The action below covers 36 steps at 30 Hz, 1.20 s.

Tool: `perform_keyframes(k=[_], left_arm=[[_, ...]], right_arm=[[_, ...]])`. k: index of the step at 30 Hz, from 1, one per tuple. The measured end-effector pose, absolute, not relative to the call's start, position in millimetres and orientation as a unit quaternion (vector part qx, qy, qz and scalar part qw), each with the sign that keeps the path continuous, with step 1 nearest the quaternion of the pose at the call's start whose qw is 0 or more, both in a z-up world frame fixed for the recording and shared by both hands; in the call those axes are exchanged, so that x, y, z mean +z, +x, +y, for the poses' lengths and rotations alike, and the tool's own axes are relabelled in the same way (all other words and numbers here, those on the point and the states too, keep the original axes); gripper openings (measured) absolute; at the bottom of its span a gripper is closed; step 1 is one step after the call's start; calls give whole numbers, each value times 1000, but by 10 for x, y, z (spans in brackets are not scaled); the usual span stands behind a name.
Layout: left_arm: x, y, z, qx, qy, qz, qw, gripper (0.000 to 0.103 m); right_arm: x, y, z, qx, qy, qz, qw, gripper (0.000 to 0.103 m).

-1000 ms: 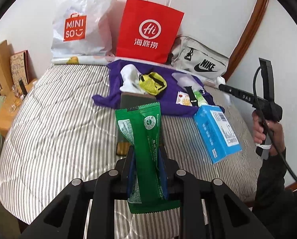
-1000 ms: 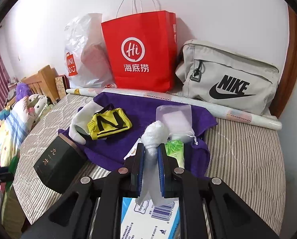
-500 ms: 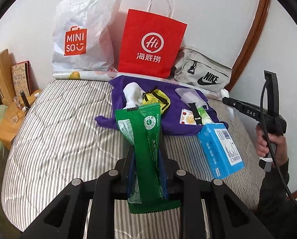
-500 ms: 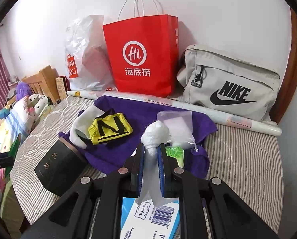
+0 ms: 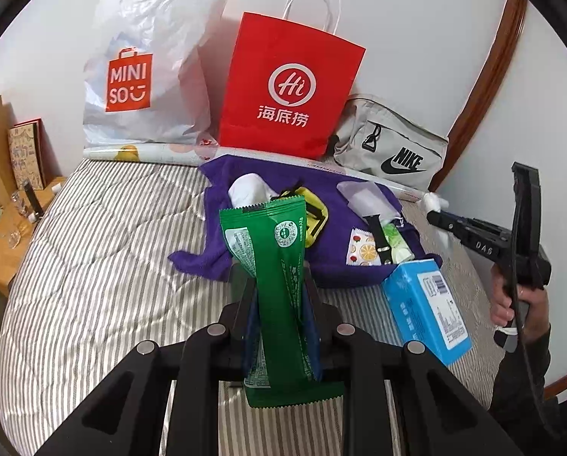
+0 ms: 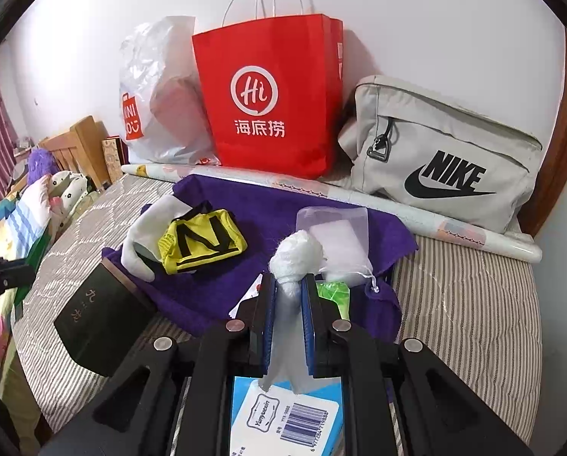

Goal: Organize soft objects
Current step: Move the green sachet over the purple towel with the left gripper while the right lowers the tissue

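The striped bed (image 5: 93, 266) has open room on its left half, bare up to the edge by the wooden side stand (image 5: 2, 250); the right half is crowded, and the right strip beside the purple towel (image 6: 283, 228) is narrow but free. Along the wall at the back stand a white MINISO bag (image 5: 146, 68), a red paper bag (image 5: 287, 87) and a grey Nike bag (image 6: 443, 152), with a rolled sheet (image 6: 397, 209) lying in front of them. On the towel lie a white cloth (image 6: 142, 231), a yellow-and-black pouch (image 6: 199, 243), a clear drawstring bag (image 6: 340, 231), a black watch strap (image 5: 378, 235) and small sachets (image 5: 363, 252). A dark box (image 6: 101, 319) sits at the towel's left front corner, and a blue tissue pack (image 5: 427, 307) lies just off its near edge. The left tool (image 5: 279, 304) is tilted downward above the bed, its jaws clamped on a green snack packet (image 5: 275, 266) that stands upright between them. The right tool (image 6: 289, 323), gripped by a hand (image 5: 511, 300) in a dark sleeve, is also angled down over the tissue pack, pinching the neck of a knotted white plastic bundle (image 6: 296, 254).
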<state>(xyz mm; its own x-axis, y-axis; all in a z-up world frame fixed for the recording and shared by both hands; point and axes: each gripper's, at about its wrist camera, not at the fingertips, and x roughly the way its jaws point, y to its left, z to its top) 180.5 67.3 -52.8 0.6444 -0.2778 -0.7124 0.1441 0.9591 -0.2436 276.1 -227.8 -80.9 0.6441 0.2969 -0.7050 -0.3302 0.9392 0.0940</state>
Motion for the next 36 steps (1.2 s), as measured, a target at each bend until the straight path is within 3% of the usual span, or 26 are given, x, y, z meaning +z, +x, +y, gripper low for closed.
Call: perform_keyframes(k=[36], left_arm=[[-684,2719,488,-146,-90,420,891,21]], right_arm=[[-1237,3184,-2260,165,-34,430,887,13]])
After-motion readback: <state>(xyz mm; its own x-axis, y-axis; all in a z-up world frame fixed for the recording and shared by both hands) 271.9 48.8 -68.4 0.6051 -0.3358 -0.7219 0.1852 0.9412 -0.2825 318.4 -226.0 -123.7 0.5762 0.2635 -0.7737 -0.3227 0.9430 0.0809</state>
